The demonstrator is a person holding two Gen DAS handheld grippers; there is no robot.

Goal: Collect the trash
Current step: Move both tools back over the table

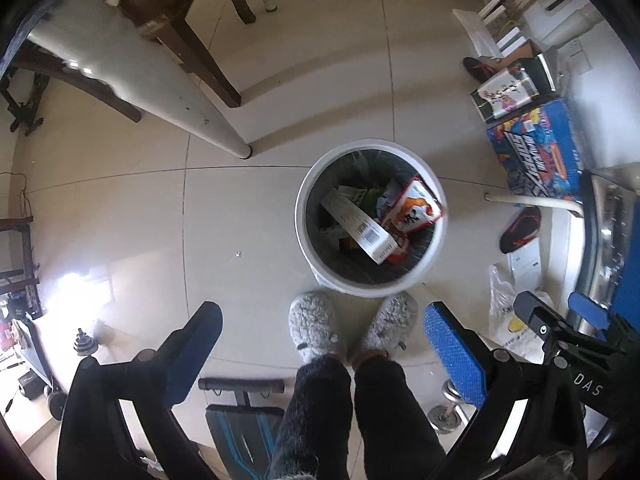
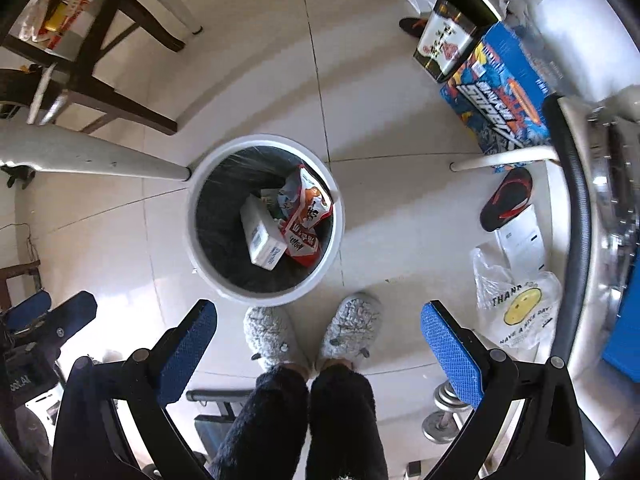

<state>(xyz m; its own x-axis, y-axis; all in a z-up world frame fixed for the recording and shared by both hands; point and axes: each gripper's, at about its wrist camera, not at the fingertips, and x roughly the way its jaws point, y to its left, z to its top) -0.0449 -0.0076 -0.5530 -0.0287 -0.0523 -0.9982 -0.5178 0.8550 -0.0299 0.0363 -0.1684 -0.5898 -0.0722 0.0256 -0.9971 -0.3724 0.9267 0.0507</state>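
A white round trash bin (image 1: 434, 246) with a dark liner stands on the tiled floor; it also shows in the right wrist view (image 2: 338, 236). Inside lie a white carton (image 1: 356, 226) (image 2: 260, 236), a red and white snack bag (image 1: 414, 210) (image 2: 306, 216) and other wrappers. My left gripper (image 1: 324, 344) is open and empty, held high above the floor on the near side of the bin. My right gripper (image 2: 318, 344) is open and empty too, at a similar height to the right of the bin. Both point straight down.
The person's grey slippers (image 1: 312, 328) (image 2: 352, 328) stand by the bin. White table legs (image 1: 160, 92) and a dark chair (image 1: 188, 36) are at left. A blue box (image 2: 504, 92), a black sandal (image 2: 506, 200), a plastic bag (image 2: 516, 312) and dumbbells (image 2: 444, 412) lie at right.
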